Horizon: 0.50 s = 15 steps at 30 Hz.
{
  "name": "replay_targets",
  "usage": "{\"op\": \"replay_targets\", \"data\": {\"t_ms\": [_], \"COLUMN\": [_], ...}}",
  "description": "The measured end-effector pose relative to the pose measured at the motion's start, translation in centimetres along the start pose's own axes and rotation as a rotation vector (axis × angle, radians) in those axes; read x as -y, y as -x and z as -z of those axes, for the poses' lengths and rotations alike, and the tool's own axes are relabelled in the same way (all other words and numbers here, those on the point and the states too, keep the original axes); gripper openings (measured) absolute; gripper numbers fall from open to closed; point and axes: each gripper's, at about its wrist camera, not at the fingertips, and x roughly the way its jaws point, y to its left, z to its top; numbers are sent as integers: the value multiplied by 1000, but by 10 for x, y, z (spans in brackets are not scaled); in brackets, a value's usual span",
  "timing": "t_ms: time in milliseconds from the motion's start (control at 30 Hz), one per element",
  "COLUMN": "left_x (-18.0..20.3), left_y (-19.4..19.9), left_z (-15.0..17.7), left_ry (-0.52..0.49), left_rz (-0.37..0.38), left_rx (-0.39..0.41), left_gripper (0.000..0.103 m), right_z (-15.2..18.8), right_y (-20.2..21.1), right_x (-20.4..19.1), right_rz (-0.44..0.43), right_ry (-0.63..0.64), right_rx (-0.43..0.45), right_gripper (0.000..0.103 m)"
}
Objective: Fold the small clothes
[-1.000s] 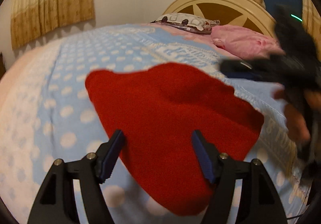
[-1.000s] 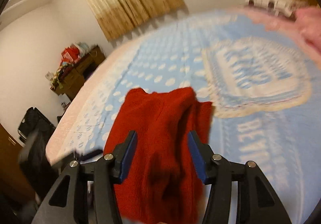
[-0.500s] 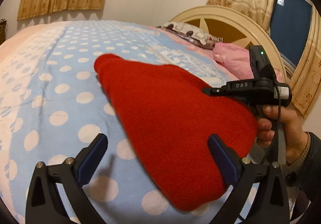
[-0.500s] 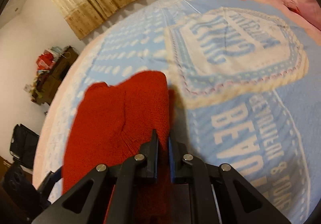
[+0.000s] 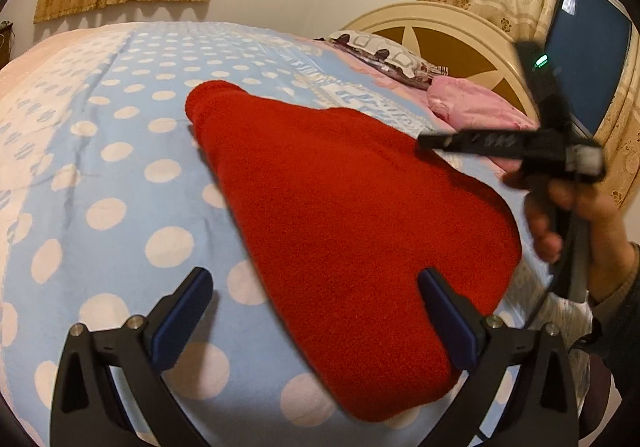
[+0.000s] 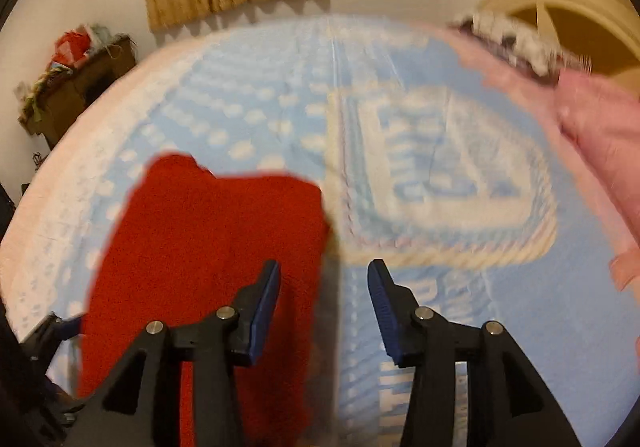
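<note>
A red knitted garment [image 5: 352, 207] lies folded flat on the blue polka-dot bedspread [image 5: 120, 175]. My left gripper [image 5: 316, 311] is wide open and empty, its fingers straddling the garment's near end just above it. My right gripper [image 6: 324, 295] is open and empty, above the garment's right edge [image 6: 208, 247]; the view is blurred by motion. The right gripper also shows in the left wrist view [image 5: 512, 143], held in a hand over the garment's far right side.
A pink cloth [image 5: 476, 107] and a patterned pillow [image 5: 380, 51] lie by the cream headboard [image 5: 440, 31]. A cluttered cabinet [image 6: 76, 83] stands beyond the bed's far left side. Curtains hang on the back wall.
My right gripper was shut on the garment's edge half a second ago; it has opened, let go and lifted away to the right. My left gripper stayed wide open.
</note>
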Motion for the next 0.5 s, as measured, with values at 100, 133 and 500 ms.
{"op": "replay_targets", "data": {"t_ms": [100,133,500], "left_x": [-1,-1,2], "left_y": [0,0,-1], "left_z": [0,0,-2], "left_ry": [1,4,-12], "left_rz": [2,5,15], "left_rx": [-3,-5,-27], "left_gripper": [103,103,103], "right_z": [9,18,95], "right_y": [34,42,32], "right_x": [-22,-33,-29], "right_rz": [-135,-195,-147], "right_ry": [39,86,214], "right_rx": [88,95,-47], "right_gripper": [47,47,47]}}
